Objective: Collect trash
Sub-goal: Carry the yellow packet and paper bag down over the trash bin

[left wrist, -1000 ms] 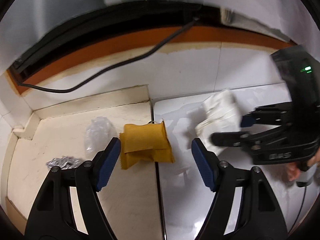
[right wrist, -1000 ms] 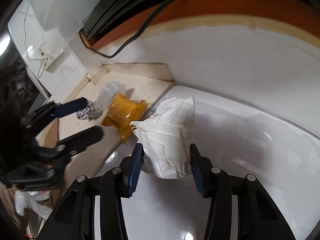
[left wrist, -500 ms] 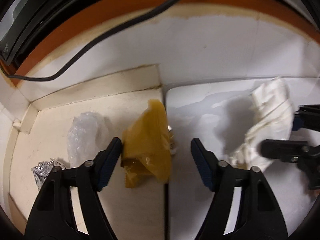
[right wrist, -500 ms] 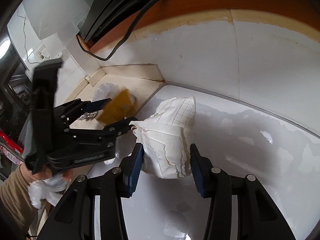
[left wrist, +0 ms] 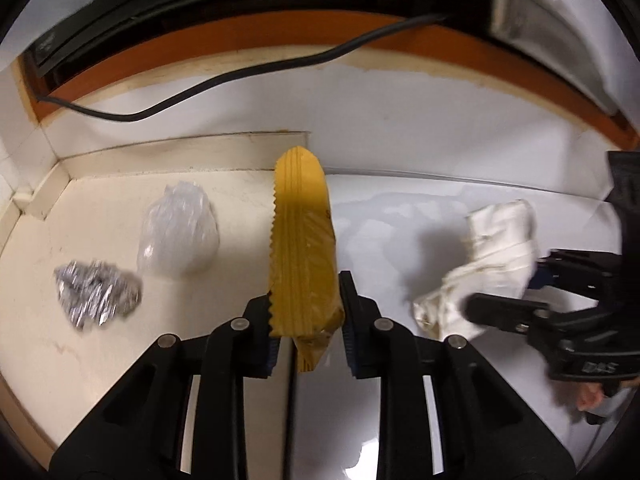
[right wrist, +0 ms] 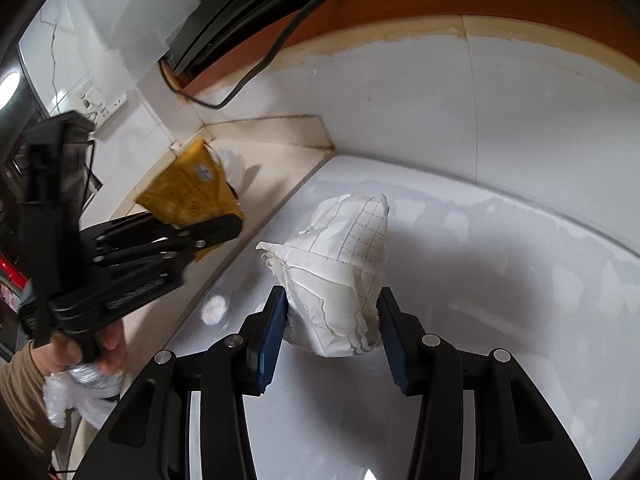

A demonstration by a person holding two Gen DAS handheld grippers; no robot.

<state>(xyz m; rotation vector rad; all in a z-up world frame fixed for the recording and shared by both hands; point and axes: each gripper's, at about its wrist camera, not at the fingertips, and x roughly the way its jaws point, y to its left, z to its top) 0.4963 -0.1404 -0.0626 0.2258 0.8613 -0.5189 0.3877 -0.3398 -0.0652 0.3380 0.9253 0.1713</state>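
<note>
Closing left tongs (left wrist: 306, 320) on yellow packet (left wrist: 304, 248) | right tongs (right wrist: 332, 320) gripping paper wad (right wrist: 340, 272) | foil ball (left wrist: 96, 294) left-view only

Black fingers (right wrist: 276, 320), blue pads, seemingly tan sleeve (right wrist: 16, 384)

We see a glossy yellow plastic wrapper (left wrist: 303, 248) with ribbed, saw-toothed seals. Near the counter's back left corner sits a ball of clear, shiny plastic film (left wrist: 178, 236), and beside it, toward the left edge, a wad of crinkled metallic foil (left wrist: 96, 294). The white paper (right wrist: 340, 276), printed with a grid, looks matt, creased and torn. The counter (left wrist: 120, 360) is matt cream on the left and smooth, reflective white on the right. Our grippers look like matt black plastic with ridged blue pads (right wrist: 270, 332).
</note>
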